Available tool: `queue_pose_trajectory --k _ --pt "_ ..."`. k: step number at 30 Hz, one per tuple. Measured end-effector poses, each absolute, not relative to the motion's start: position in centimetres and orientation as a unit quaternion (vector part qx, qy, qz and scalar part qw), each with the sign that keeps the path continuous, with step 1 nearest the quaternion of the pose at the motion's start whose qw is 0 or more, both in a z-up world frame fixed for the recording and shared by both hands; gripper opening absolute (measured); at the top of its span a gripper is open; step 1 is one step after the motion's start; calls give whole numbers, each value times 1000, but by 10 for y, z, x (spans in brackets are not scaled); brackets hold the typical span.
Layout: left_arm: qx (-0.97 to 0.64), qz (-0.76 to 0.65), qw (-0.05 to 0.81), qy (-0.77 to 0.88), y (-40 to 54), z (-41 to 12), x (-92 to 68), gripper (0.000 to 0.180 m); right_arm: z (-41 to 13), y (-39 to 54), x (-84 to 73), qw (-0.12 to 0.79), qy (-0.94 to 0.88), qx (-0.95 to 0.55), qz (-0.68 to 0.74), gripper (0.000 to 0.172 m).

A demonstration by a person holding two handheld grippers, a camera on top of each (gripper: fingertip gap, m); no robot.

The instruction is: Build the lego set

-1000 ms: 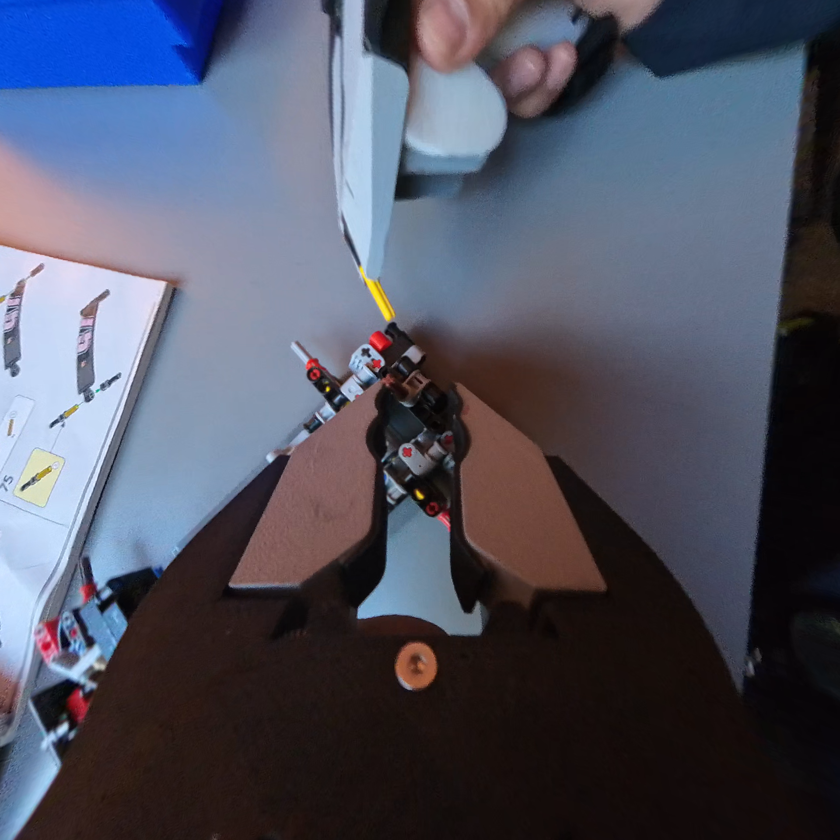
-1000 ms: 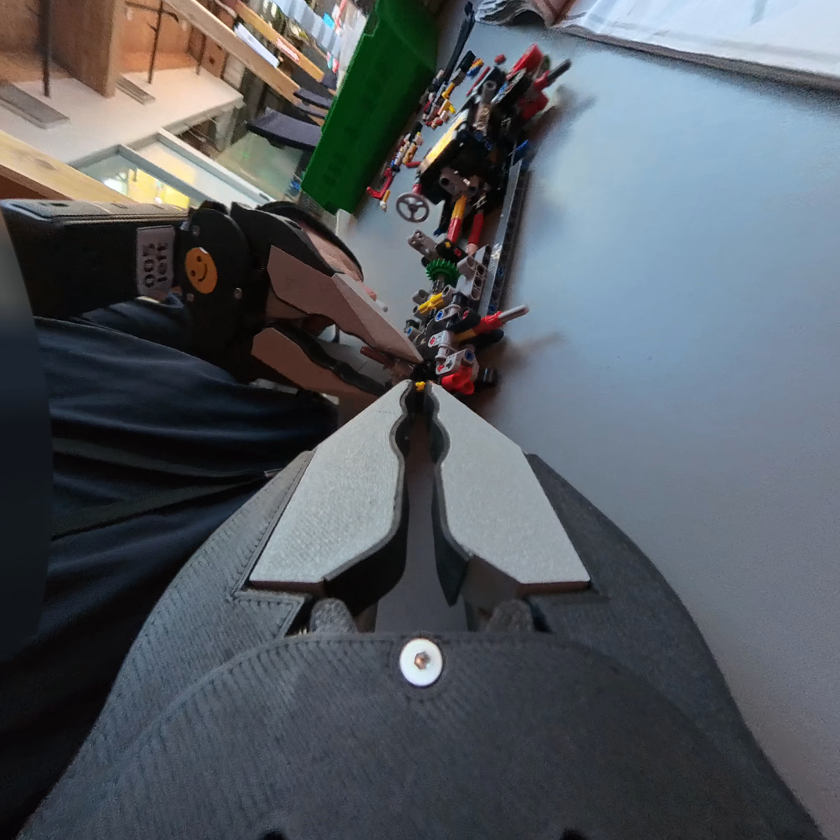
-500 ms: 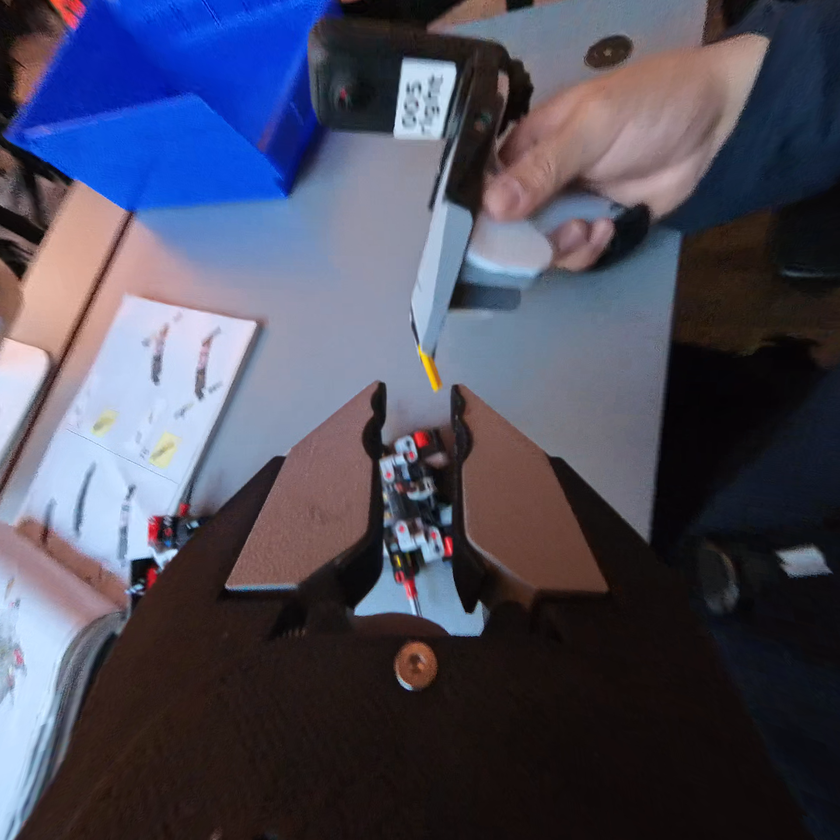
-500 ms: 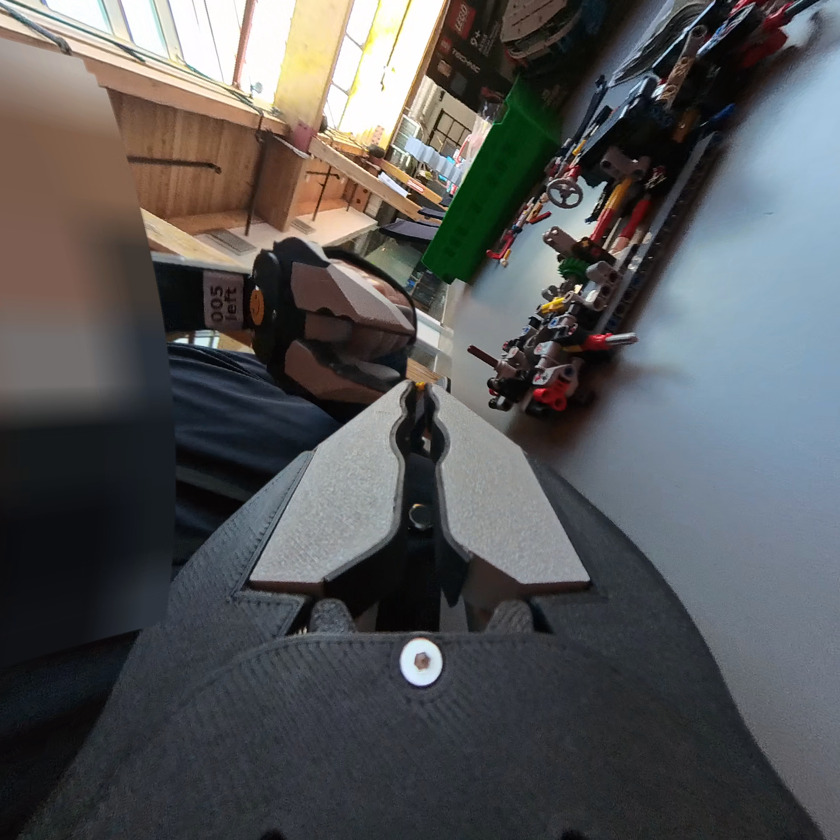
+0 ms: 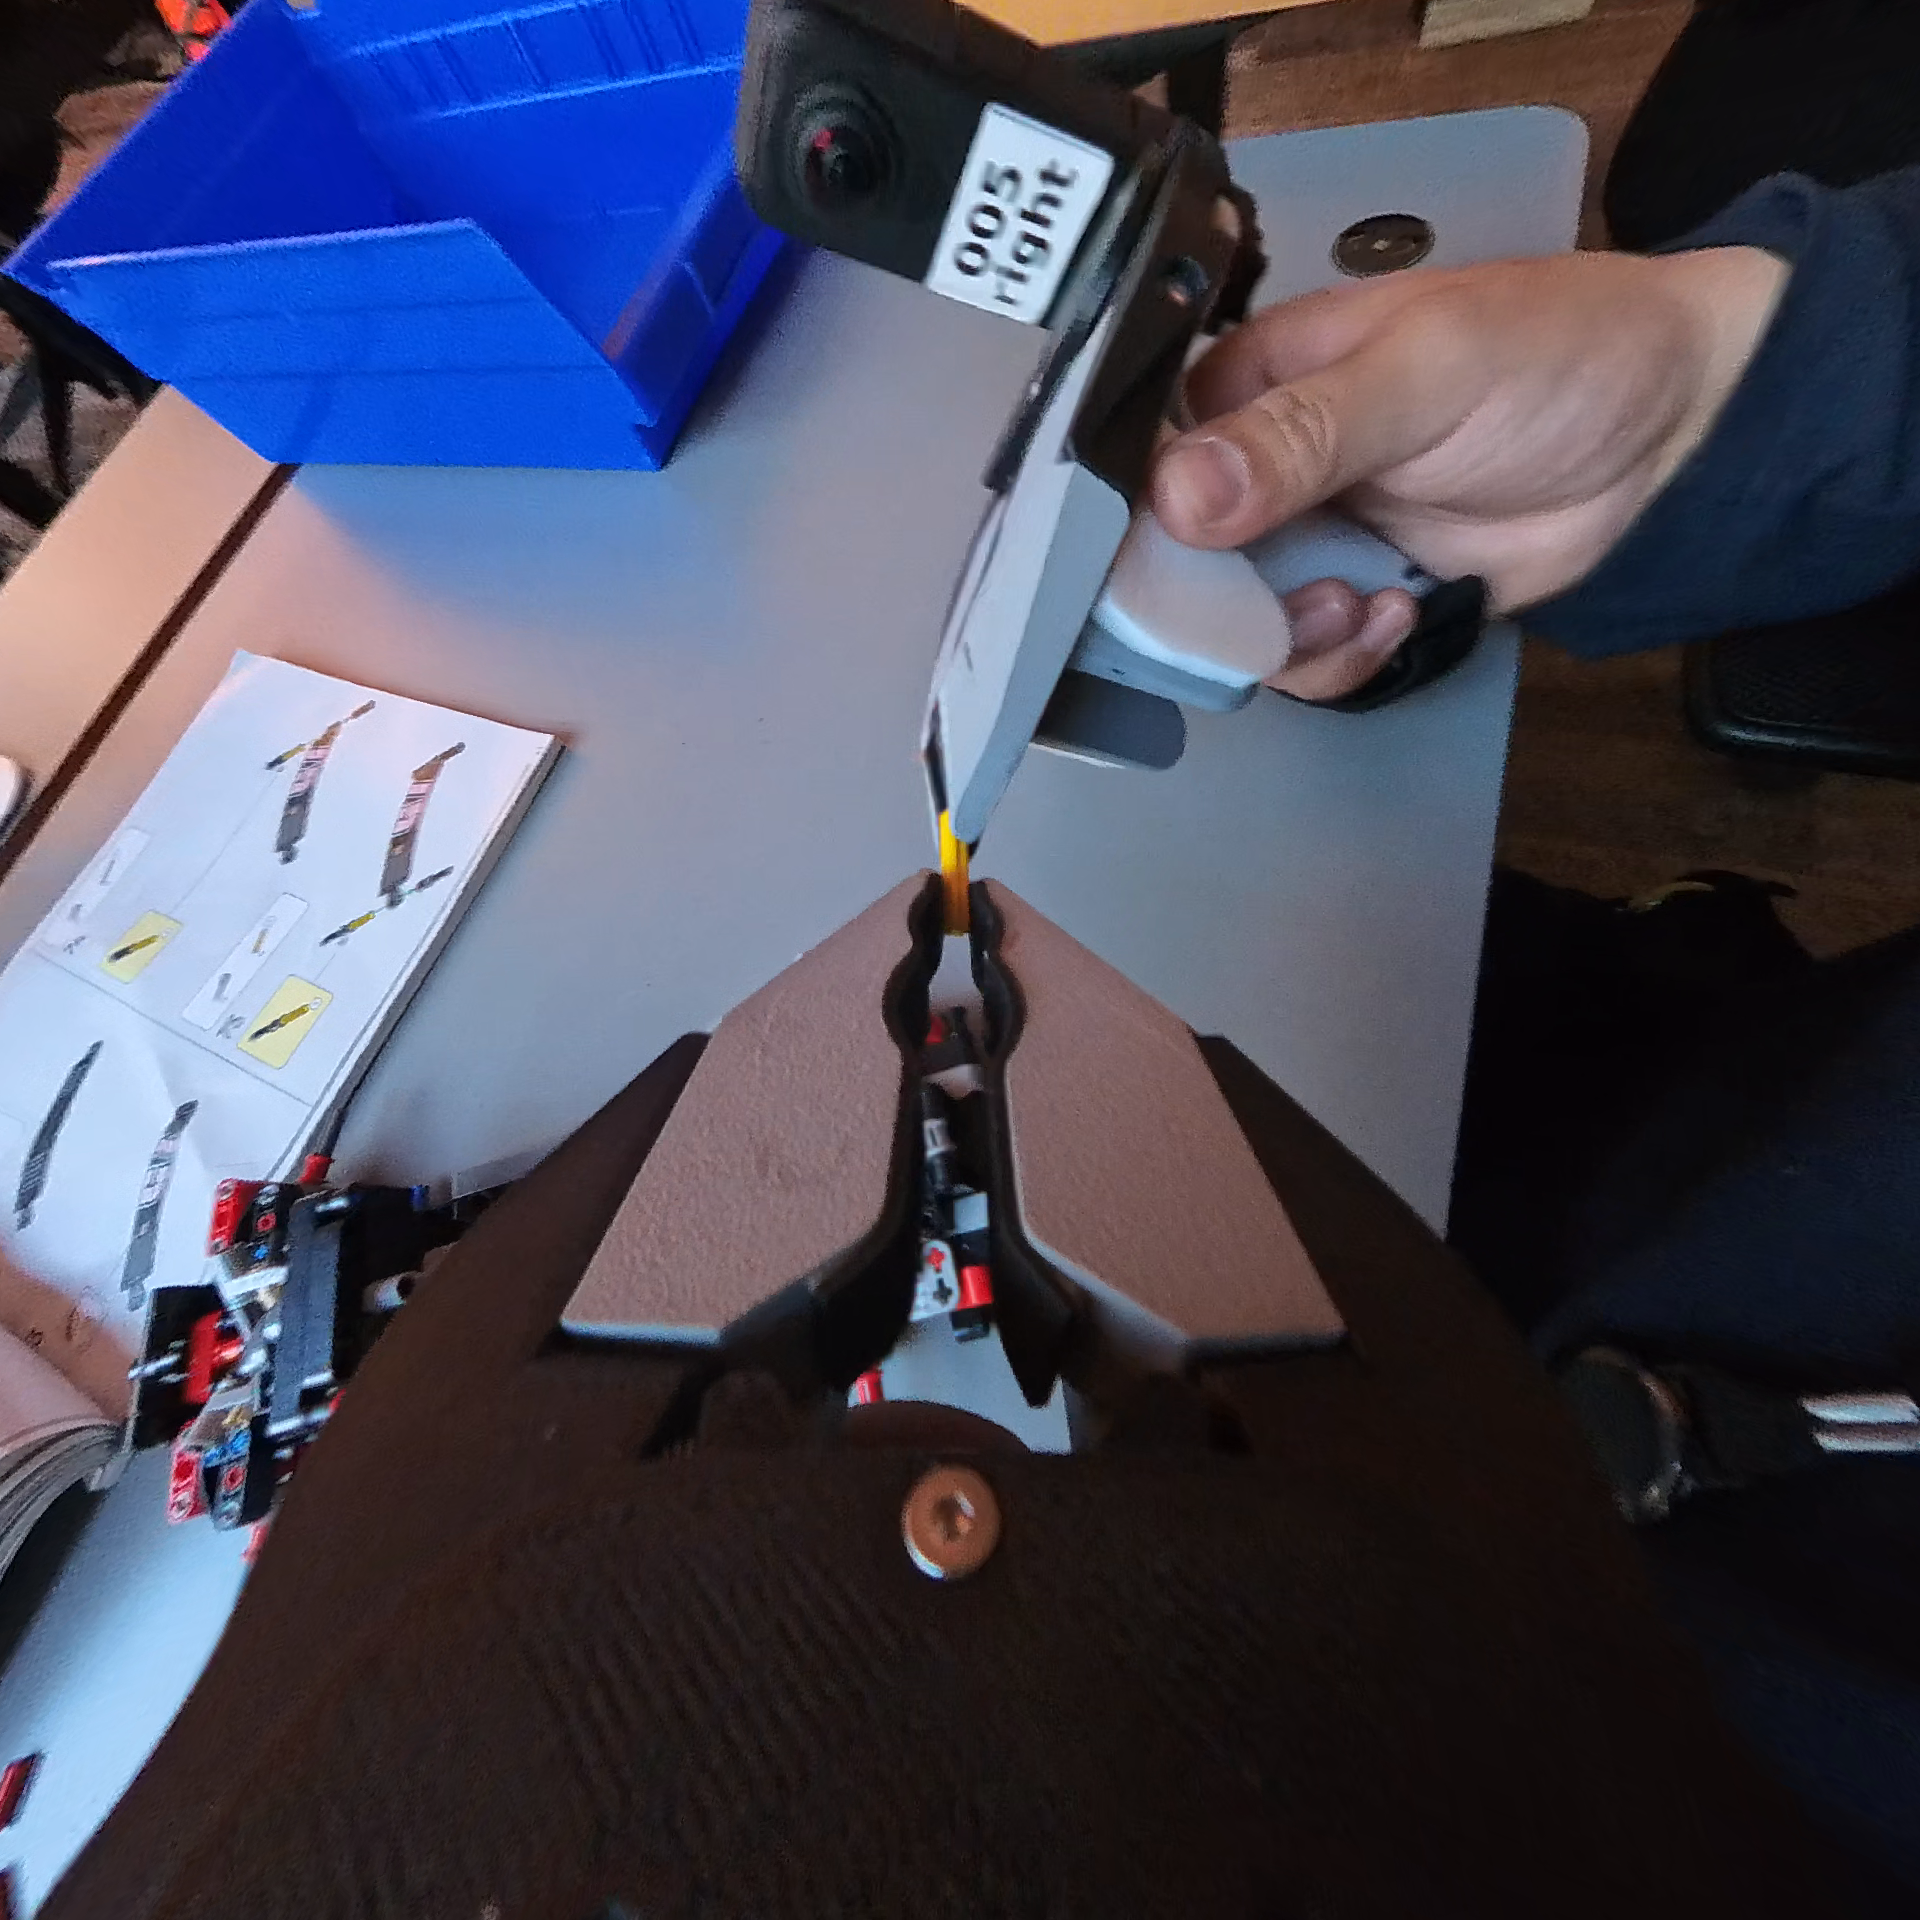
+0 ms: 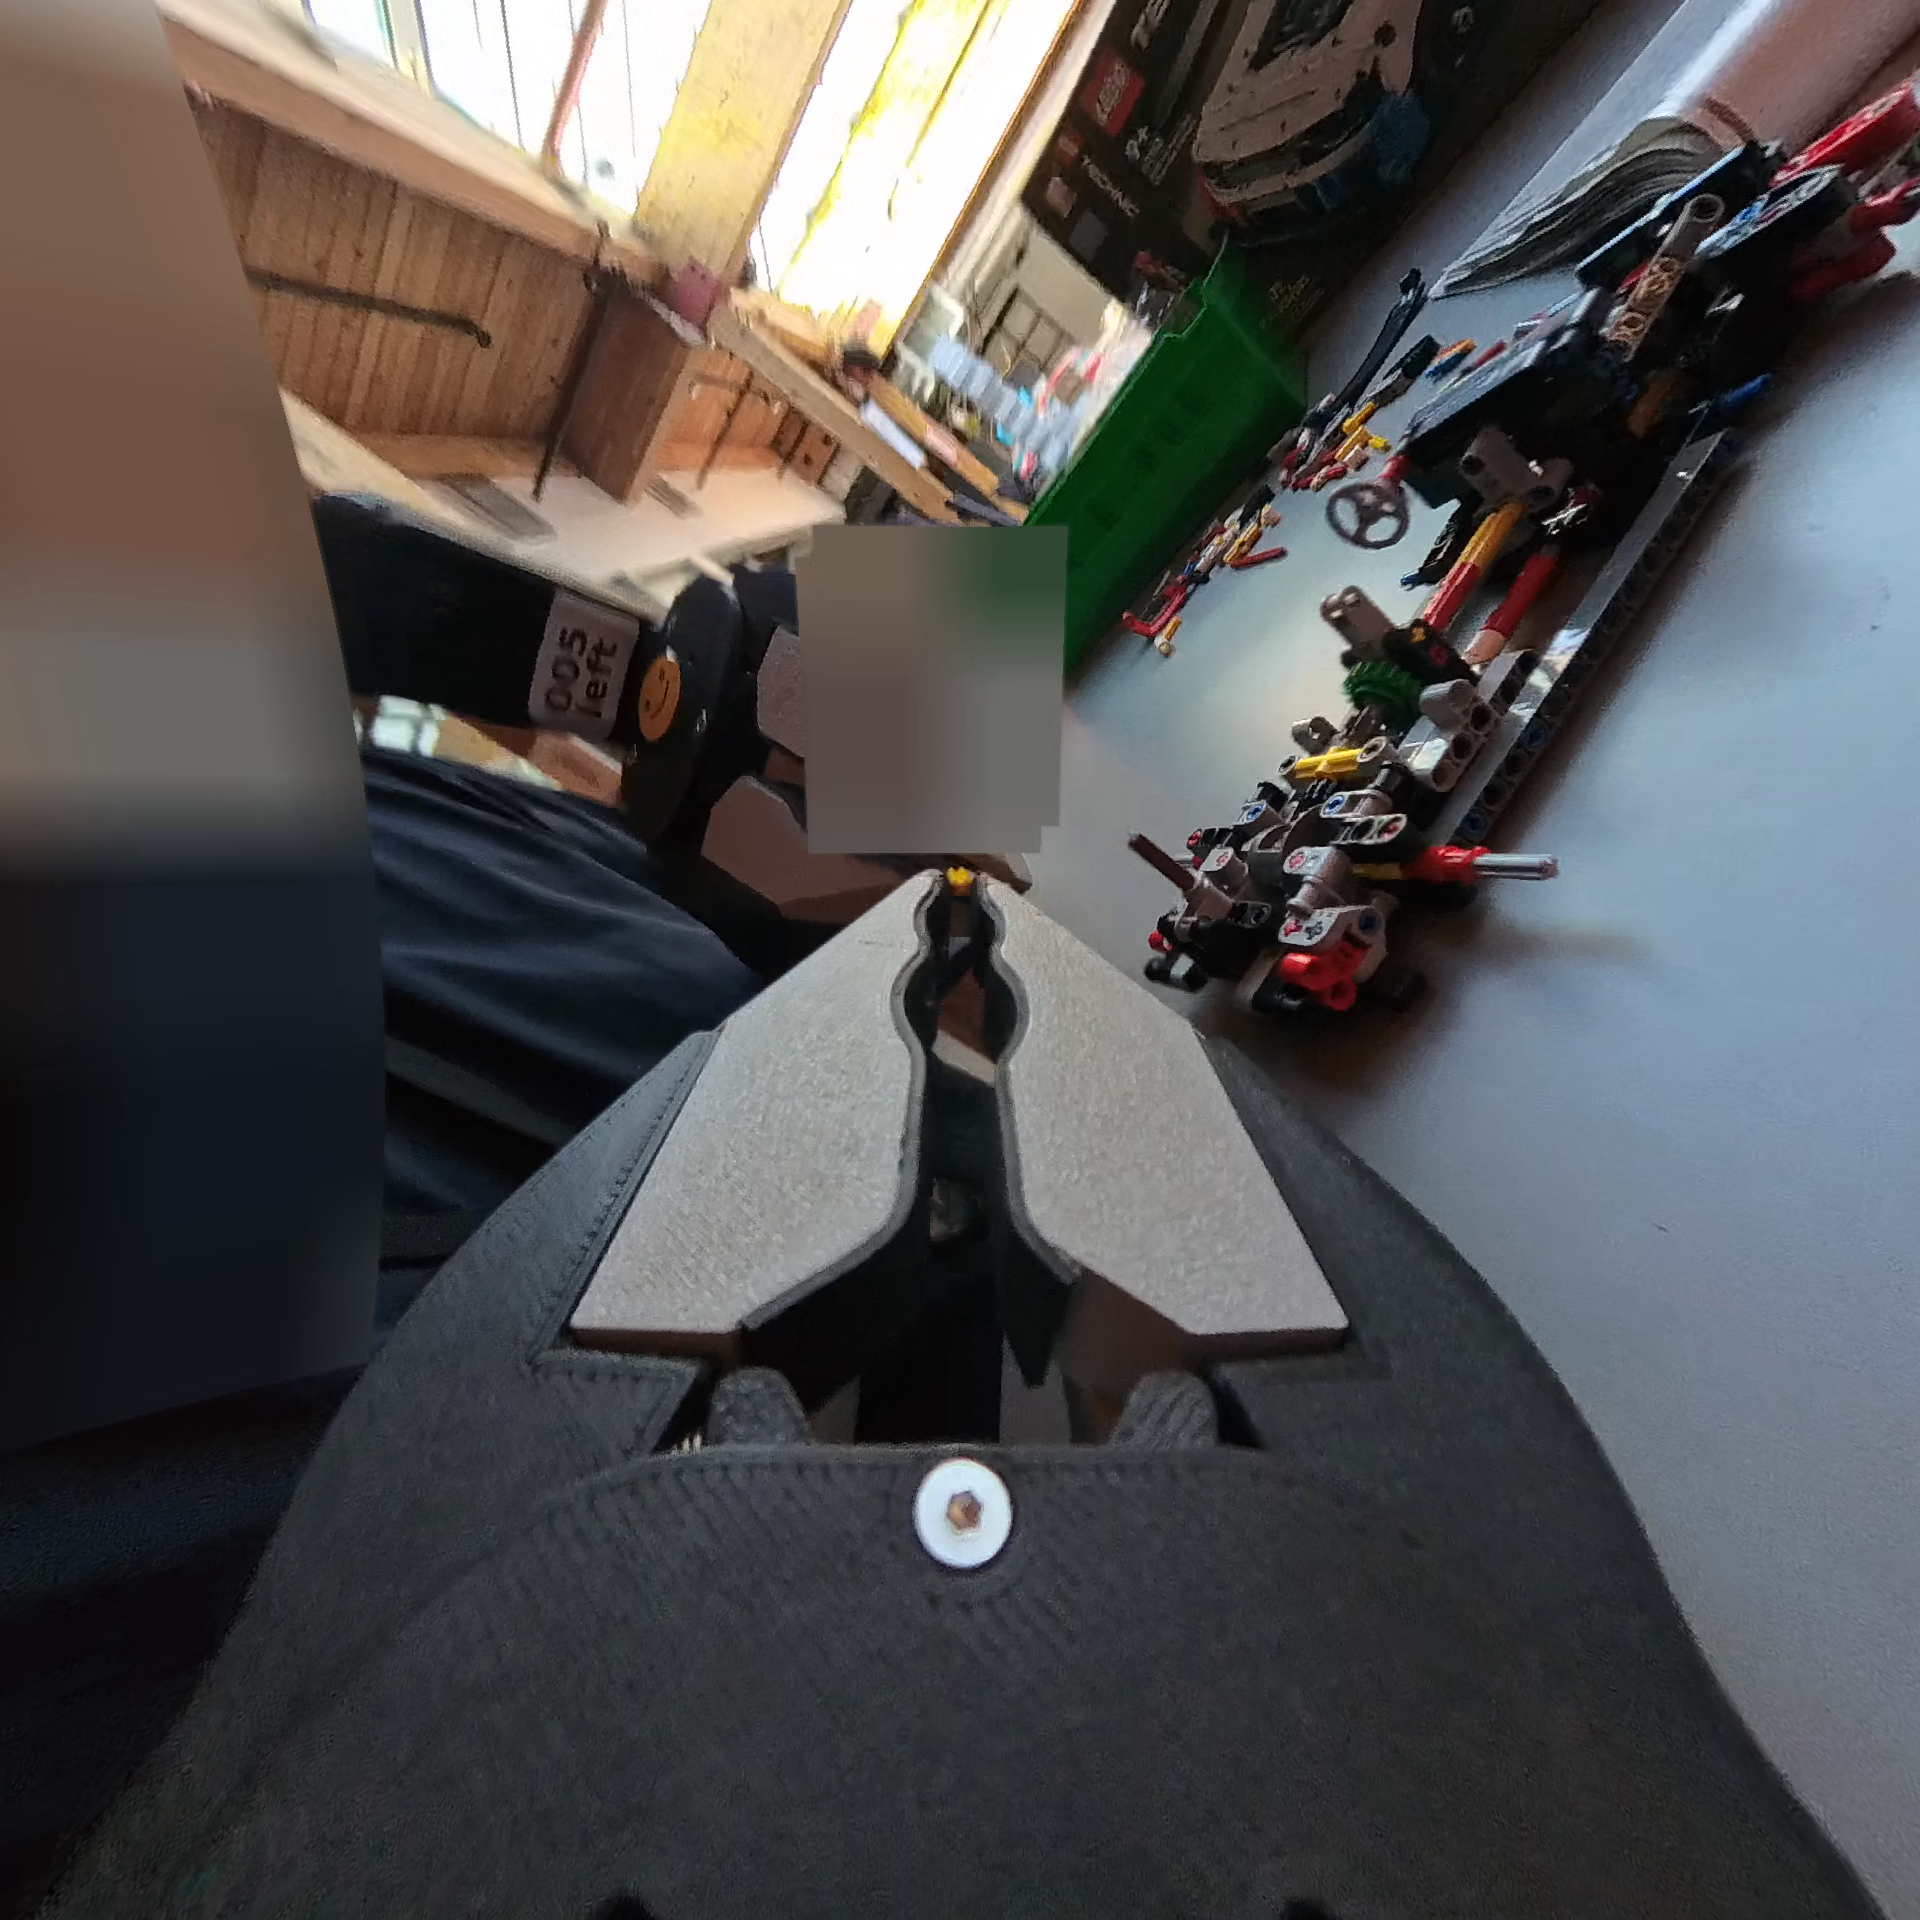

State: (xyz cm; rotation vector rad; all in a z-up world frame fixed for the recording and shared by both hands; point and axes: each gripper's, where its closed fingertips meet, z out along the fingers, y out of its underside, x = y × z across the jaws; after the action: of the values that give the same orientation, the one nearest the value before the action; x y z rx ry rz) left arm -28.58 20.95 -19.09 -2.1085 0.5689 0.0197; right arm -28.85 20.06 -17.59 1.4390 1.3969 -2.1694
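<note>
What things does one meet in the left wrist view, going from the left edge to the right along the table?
Open instruction booklet → blue bin → yellow pin, pinched at both ends by the left tool and the right tool → hand on the right tool's handle.

The setting is a workshop or hobby build room. A grey worktable (image 6: 1662,1143) carries toy-brick assemblies (image 6: 1340,862), an open instruction booklet (image 5: 270,894) and a blue parts bin (image 5: 416,260). Far left stand timber benches and shelving (image 6: 468,312) below bright windows (image 6: 831,135).
</note>
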Motion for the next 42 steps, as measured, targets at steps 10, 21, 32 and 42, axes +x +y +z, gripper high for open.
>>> queue_pose_trajectory --k 10,21,32,42 --pt "-866 -65 408 281 197 -207 -272 1 -186 201 -267 -152 767 351 -514 7" --pt "-849 -71 418 314 193 -209 -261 1 -197 186 -266 -166 808 307 -474 2" --pt "-892 15 378 248 192 -226 -308 45 -214 210 -272 -179 814 337 -437 2" --pt "-909 92 311 261 180 -259 -324 22 -239 213 -296 -131 824 327 -445 2"
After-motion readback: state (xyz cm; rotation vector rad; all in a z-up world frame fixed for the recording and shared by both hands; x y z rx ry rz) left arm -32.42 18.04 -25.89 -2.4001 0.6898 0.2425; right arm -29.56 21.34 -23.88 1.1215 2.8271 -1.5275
